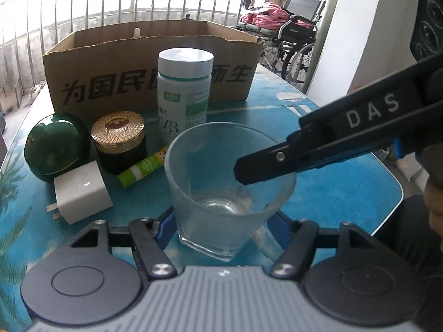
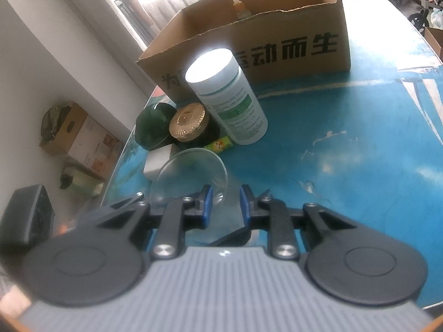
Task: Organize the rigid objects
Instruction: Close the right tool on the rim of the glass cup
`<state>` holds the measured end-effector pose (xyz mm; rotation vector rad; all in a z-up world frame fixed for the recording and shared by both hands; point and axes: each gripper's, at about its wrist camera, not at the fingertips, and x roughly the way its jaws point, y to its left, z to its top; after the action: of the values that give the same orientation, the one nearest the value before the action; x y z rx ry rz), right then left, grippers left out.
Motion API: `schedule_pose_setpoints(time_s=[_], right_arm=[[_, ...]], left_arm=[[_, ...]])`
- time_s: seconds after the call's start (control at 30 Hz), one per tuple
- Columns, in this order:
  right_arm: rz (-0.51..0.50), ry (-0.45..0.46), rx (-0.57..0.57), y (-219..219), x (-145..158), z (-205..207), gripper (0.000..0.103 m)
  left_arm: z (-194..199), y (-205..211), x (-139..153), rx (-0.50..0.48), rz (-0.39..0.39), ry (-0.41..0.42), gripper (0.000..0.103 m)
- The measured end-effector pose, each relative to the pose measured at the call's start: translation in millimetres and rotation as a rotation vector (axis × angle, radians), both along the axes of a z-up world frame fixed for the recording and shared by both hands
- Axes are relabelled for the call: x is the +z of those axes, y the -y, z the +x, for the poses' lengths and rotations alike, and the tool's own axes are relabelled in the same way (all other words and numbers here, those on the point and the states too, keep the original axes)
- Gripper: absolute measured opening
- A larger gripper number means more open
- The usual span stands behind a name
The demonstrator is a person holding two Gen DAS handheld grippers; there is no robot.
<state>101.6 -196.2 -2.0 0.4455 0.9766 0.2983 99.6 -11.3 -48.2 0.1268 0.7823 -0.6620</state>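
Observation:
A clear drinking glass [image 1: 229,191] stands on the blue table between my left gripper's [image 1: 224,227] open blue-padded fingers [image 1: 165,228], near its base. My right gripper [image 2: 225,207] is open over the glass rim [image 2: 191,166], one finger [image 1: 265,163] inside the glass in the left wrist view. Behind stand a white pill bottle [image 1: 184,91], a gold-lidded dark jar [image 1: 119,141], a green dome [image 1: 55,146], a white charger plug [image 1: 81,191] and a green tube [image 1: 141,170]. The open cardboard box [image 1: 155,63] is at the back.
A small dropper bottle [image 2: 241,7] stands inside the box [image 2: 277,41]. The blue table [image 2: 360,152] stretches to the right of the objects. A wheelchair [image 1: 296,36] and metal railing [image 1: 110,5] lie beyond the table. Boxes [image 2: 74,132] sit on the floor by the wall.

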Motion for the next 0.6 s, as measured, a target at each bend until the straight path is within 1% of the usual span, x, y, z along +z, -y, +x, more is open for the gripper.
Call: schedule_pose_setpoints(time_s=[0.17,0.37,0.6], right_arm=[[0.005,-0.011,0.014,-0.6,0.4,-3.8,0.02],[0.004,-0.012,0.019,-2.2,0.5,-7.5,0.02],[0.005,-0.012,0.021,-1.8,0.4,-7.3,0.02]], left_arm=[[-3.2,1.3,3.6,0.013,0.012,-0.026,0.07],[-2.8,3.7,4.8,0.023,0.027,-0.039,0.07],[2.0,10.3,0.5,0.025,0.045,-0.05,0.07]])
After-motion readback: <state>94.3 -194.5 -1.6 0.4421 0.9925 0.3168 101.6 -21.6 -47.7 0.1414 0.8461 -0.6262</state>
